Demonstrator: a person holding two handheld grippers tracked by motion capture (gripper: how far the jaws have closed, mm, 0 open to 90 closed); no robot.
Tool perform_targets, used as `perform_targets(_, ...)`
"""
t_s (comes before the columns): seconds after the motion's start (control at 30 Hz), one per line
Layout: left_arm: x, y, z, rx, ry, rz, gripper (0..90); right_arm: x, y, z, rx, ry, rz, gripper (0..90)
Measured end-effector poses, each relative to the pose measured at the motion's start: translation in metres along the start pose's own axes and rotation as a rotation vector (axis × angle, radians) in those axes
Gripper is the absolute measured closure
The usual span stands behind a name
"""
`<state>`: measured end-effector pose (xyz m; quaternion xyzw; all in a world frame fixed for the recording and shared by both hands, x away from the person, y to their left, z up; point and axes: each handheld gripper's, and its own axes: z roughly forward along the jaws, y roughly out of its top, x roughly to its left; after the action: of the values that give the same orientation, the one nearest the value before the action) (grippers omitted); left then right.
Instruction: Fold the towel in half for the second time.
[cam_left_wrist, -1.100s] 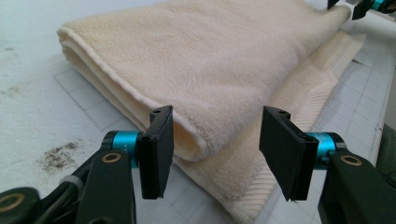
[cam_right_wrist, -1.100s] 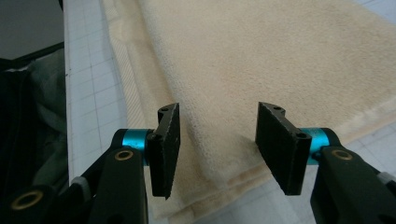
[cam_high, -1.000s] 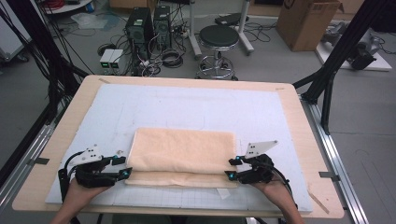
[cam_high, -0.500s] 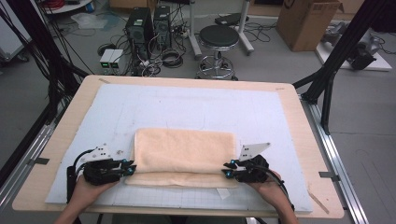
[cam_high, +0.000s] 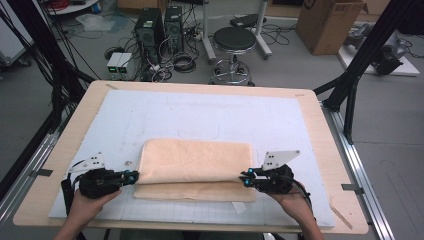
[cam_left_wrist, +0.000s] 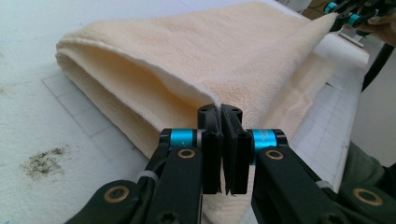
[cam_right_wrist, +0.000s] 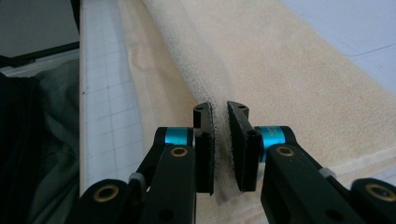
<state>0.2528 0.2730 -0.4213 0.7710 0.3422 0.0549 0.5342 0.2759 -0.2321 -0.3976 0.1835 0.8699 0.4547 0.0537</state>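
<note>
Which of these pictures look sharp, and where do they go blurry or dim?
High view: even room light, soft overall, towel clear. Left gripper view: fingers sharp, far towel end softer. Right gripper view: pinched towel edge hazy between the fingers, left side dark.

High view above the table (cam_high: 320, 130) looking down; both gripper views close along the shared towel (cam_high: 195, 162).

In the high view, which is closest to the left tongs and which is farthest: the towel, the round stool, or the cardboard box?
From the left tongs:
1. Towel, right at the tongs, its near left corner pinched between them.
2. Round stool, on the floor beyond the table's far edge.
3. Cardboard box, farthest, on the floor at the far right.
</note>
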Motion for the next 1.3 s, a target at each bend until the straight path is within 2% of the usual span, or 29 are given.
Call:
perform_targets(0.07, -0.002, -0.001, -0.002, 0.008, -0.003, 0.002, 86.4, 0.002, 0.0, -0.001, -0.004, 0.003, -0.014, 81.4)
perform_targets(0.4, -0.01, -0.013, -0.007, 0.058, -0.018, 0.001, 86.3, 0.02, -0.014, 0.002, 0.038, 0.05, -0.02, 81.4)
perform_targets(0.43, -0.01, -0.015, -0.006, 0.064, -0.021, -0.008, 86.1, 0.021, -0.016, 0.004, 0.046, 0.054, -0.018, 80.5)
perform_targets(0.47, -0.01, -0.017, -0.007, 0.073, -0.021, 0.003, 84.9, 0.02, -0.018, 0.005, 0.057, 0.07, -0.013, 76.8)
perform_targets(0.5, -0.011, -0.018, -0.008, 0.069, -0.011, -0.002, 79.1, 0.02, -0.02, 0.006, 0.064, 0.089, 0.002, 69.1)
perform_targets(0.53, -0.01, -0.018, -0.011, 0.06, -0.004, -0.004, 69.2, 0.02, -0.02, 0.006, 0.062, 0.086, 0.014, 62.0)
perform_targets(0.57, -0.009, -0.018, -0.014, 0.041, -0.001, -0.014, 63.5, 0.019, -0.021, 0.004, 0.045, 0.098, 0.032, 61.4)
perform_targets(0.6, -0.009, -0.017, -0.018, 0.02, 0.008, -0.014, 61.0, 0.019, -0.02, 0.0, 0.013, 0.108, 0.041, 59.6)
perform_targets(0.67, -0.009, -0.011, -0.021, -0.013, 0.027, -0.008, 55.4, 0.018, -0.017, -0.007, -0.043, 0.096, 0.058, 57.6)
perform_targets(0.73, -0.011, -0.004, -0.016, -0.028, 0.023, 0.002, 56.1, 0.014, -0.013, -0.008, -0.079, 0.095, 0.076, 58.5)
perform_targets(0.8, -0.014, 0.002, -0.005, -0.022, 0.012, 0.011, 61.4, 0.013, -0.009, -0.001, -0.057, 0.087, 0.091, 62.1)
perform_targets(0.87, -0.017, 0.006, 0.01, 0.002, 0.017, 0.016, 66.8, 0.012, -0.006, 0.011, -0.028, 0.08, 0.085, 63.6)
perform_targets(0.93, -0.02, 0.008, 0.022, 0.036, 0.015, 0.039, 70.2, 0.012, -0.005, 0.023, 0.002, 0.081, 0.08, 63.6)
perform_targets(1.03, -0.024, 0.008, 0.036, 0.095, 0.031, 0.093, 71.6, 0.013, -0.005, 0.033, 0.025, 0.085, 0.067, 63.3)
perform_targets(1.1, -0.027, 0.004, 0.04, 0.125, 0.037, 0.123, 71.5, 0.015, -0.006, 0.037, 0.05, 0.07, 0.041, 62.9)
perform_targets(1.2, -0.028, -0.003, 0.043, 0.168, 0.043, 0.152, 71.0, 0.017, -0.012, 0.039, 0.051, 0.063, 0.036, 62.6)
perform_targets(1.3, -0.027, -0.007, 0.041, 0.169, 0.038, 0.153, 70.0, 0.02, -0.018, 0.04, 0.065, 0.05, 0.017, 61.8)
